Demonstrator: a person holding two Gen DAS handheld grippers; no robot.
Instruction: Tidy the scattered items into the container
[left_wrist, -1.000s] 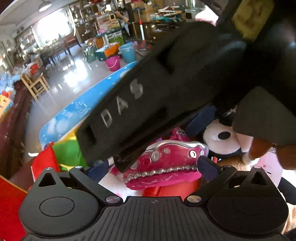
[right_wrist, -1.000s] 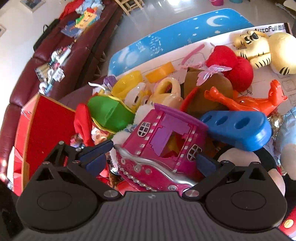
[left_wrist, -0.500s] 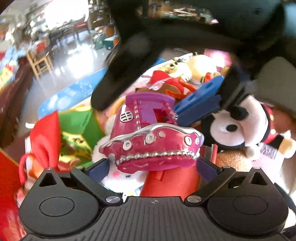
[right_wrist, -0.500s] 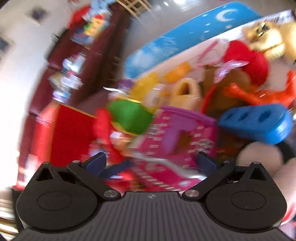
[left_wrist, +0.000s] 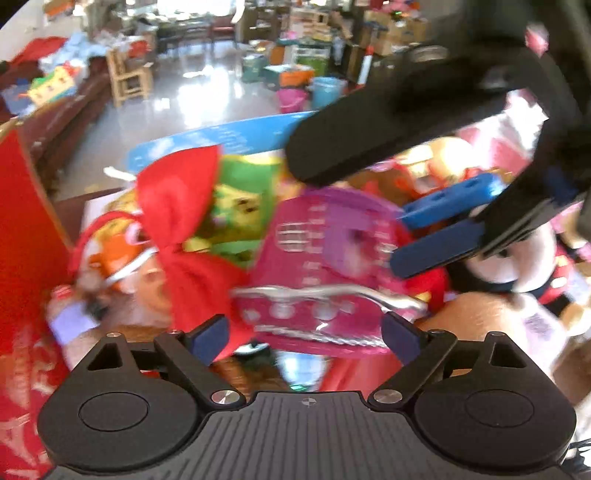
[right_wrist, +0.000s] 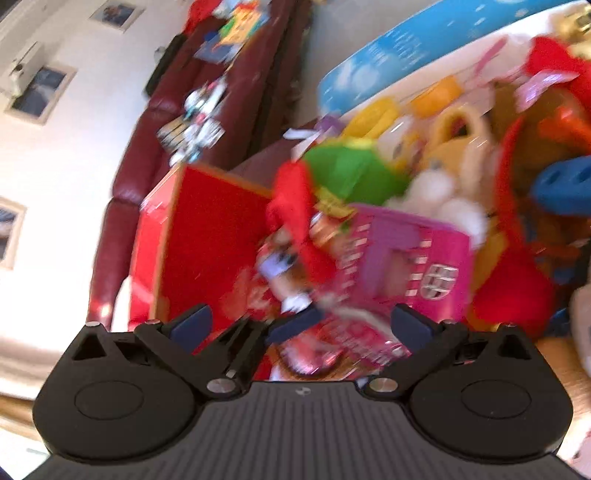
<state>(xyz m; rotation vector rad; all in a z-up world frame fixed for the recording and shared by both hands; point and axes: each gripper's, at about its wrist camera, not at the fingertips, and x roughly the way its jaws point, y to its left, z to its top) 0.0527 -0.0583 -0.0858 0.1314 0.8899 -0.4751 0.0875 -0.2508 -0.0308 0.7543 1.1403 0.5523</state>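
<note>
A pink toy house with a silver trim (left_wrist: 325, 273) sits between the fingers of my left gripper (left_wrist: 306, 330), whose jaws stand wide; whether they press it is unclear through blur. It also shows in the right wrist view (right_wrist: 402, 266). My right gripper (right_wrist: 295, 326) is open, beside the house, and shows from outside in the left wrist view (left_wrist: 436, 251). The red container (right_wrist: 207, 236) stands open at the left, also in the left wrist view (left_wrist: 22, 229). A doll with a red and green dress (left_wrist: 192, 221) lies beside the house.
A pile of toys lies to the right: a blue perforated piece (left_wrist: 450, 201), a black-eared plush (left_wrist: 517, 266), a yellow cup (right_wrist: 458, 136), an orange figure (right_wrist: 561, 125). A blue board (right_wrist: 406, 62) lies behind. A dark red sofa (right_wrist: 177, 110) stands at the left.
Both grippers have swung left toward the red container, with the pink house moving along between the left fingers. The right gripper has pulled up and to the right, off the house. Both views are motion-blurred.
</note>
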